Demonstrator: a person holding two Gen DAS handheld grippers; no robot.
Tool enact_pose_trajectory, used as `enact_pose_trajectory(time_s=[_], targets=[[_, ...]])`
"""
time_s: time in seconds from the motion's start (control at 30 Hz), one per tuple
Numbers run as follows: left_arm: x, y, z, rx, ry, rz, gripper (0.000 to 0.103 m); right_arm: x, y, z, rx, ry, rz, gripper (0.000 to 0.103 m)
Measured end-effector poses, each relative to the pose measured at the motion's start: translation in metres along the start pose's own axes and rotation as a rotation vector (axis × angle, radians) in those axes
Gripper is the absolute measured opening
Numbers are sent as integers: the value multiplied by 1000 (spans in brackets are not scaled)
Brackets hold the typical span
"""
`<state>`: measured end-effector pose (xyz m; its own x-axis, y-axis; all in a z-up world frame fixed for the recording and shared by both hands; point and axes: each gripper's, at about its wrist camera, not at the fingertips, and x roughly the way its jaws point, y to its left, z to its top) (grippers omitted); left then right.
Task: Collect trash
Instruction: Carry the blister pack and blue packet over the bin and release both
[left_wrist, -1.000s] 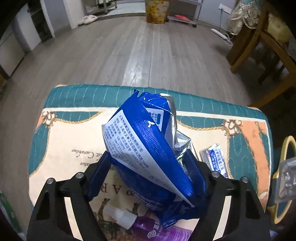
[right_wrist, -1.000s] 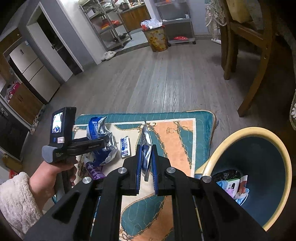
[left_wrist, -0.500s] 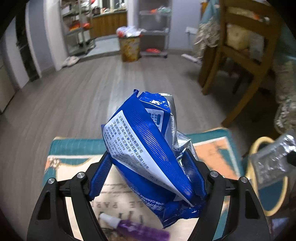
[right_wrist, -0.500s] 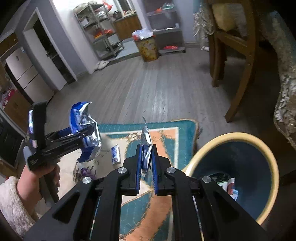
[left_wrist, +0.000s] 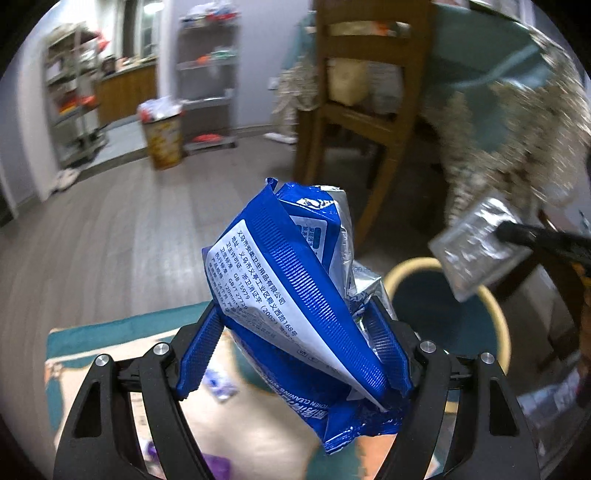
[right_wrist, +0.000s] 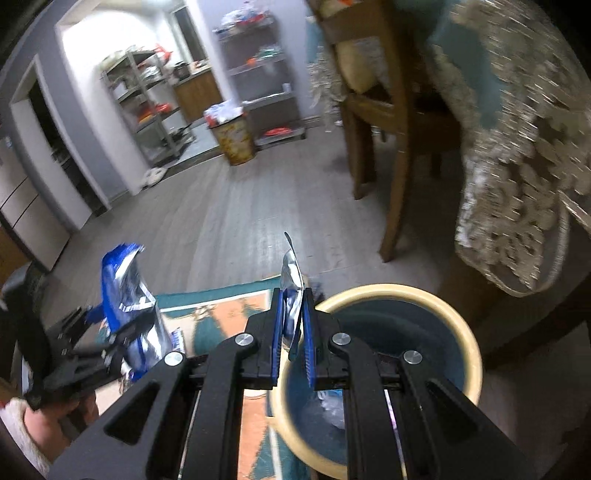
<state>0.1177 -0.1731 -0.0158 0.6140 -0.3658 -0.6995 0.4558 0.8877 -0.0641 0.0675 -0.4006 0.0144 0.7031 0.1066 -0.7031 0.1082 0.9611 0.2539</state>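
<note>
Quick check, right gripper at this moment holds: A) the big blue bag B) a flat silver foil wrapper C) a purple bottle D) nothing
B: the right gripper is shut on a thin silver foil wrapper sticking up from between its blue pads, near the bin's yellow rim; the blue bag sits in the left gripper.

The blue wrapper (left_wrist: 295, 295) between the left fingers (left_wrist: 199, 354) hides much of the mat (left_wrist: 110, 332) beneath. Small litter (left_wrist: 221, 384) below the fingers is blurred. The right fingers (right_wrist: 276, 332) cover part of the bin (right_wrist: 399, 291).
</note>
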Motion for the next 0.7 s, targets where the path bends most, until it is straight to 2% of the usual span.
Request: enact_pose_trajectory(time_s=[0.23, 0.4, 0.57, 0.7], targets=[[8, -54, -13, 99, 38, -136, 78, 2, -43, -5, 76, 20, -59, 9], [23, -83, -19, 116, 87, -211, 78, 7, -61, -13, 94, 48, -96, 9], [44, -105, -29, 142, 153, -224, 78, 15, -74, -22, 88, 103, -152, 9], [58, -114, -31, 150, 171, -214, 79, 18, -83, -29, 95, 130, -166, 9]])
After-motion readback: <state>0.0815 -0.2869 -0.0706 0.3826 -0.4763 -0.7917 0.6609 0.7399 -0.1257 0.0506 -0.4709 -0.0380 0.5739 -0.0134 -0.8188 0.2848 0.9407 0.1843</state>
